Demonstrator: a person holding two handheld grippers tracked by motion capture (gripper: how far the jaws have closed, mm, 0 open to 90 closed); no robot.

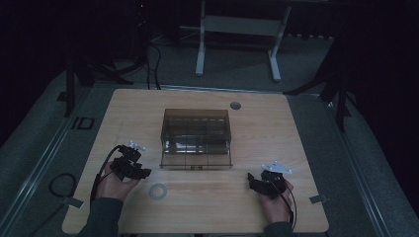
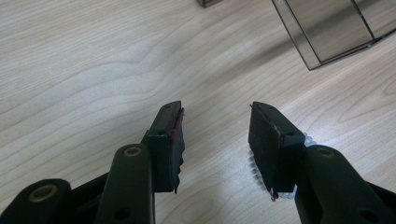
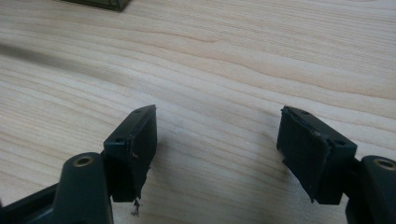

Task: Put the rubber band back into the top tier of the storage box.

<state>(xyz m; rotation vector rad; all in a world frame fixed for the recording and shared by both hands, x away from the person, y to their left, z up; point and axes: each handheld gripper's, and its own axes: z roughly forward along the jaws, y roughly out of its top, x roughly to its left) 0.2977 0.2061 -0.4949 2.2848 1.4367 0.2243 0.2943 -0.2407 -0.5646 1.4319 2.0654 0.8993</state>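
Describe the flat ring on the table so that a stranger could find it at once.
Start at the light wooden table and find the smoky transparent plastic box at its middle. Nearer the person, toward the left tongs, lies a small flat grey ring. A grey disc lies beyond the box, without a hole.

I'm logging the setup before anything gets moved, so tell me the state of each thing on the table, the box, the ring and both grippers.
Left gripper: open, nothing between the jaws, above bare wood.
Right gripper: open wide, holding nothing.
Smoky clear box: upright mid-table, untouched; whether a lid is on it cannot be told.
Grey ring: lying flat near the left gripper, untouched.
Table: round grey cap set in the far part.
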